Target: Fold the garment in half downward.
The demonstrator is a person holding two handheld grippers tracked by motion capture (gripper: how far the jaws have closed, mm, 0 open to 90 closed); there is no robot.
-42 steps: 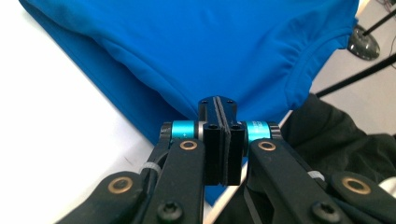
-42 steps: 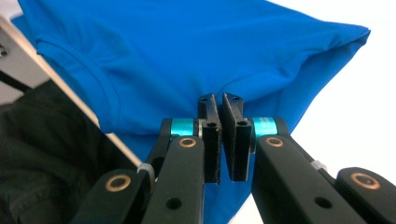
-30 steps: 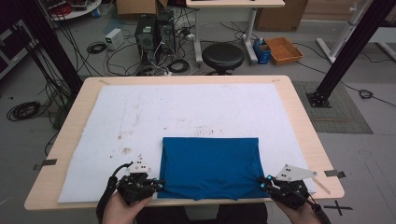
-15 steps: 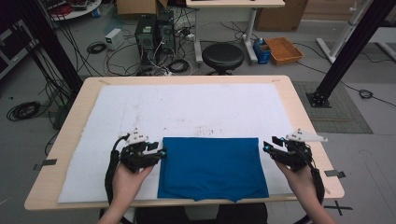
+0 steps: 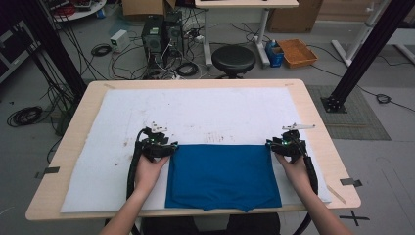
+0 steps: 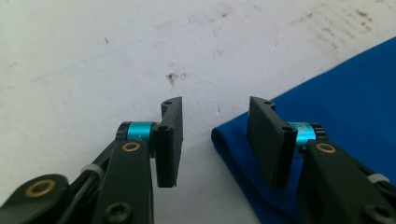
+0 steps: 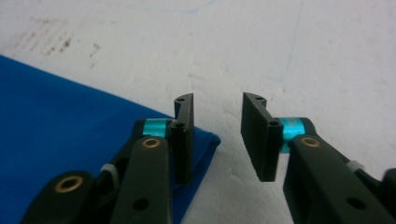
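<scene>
Blue cloth (image 5: pixel 222 176) lies folded flat in the lower middle of the high view, on the white mat (image 5: pixel 195 117) that covers most of the tabletop (image 5: pixel 313 122). Its far edge runs straight across between my two tools, and its near edge ends close to the mat's lower border.

I see my left tongs (image 5: pixel 169 147) at the cloth's upper left corner and my right tongs (image 5: pixel 270 145) at its upper right corner, each held from below by a hand (image 5: pixel 149 171).

In the left gripper view, my left tongs (image 6: pixel 215 140) stand apart with nothing pinched; the cloth's folded corner (image 6: pixel 233 140) lies in the gap on the mat, reaching under the right-hand jaw, and the pads do not press on it.

In the right gripper view, my right tongs (image 7: pixel 217 135) have just been closing but remain parted. The cloth's corner (image 7: pixel 205 142) pokes out just past the left-hand jaw at the lower middle of the frame, and bare mat shows through the gap. No cloth is gripped between the pads.

A black stool (image 5: pixel 233 58) stands on the floor beyond the tabletop at the upper middle of the high view.
</scene>
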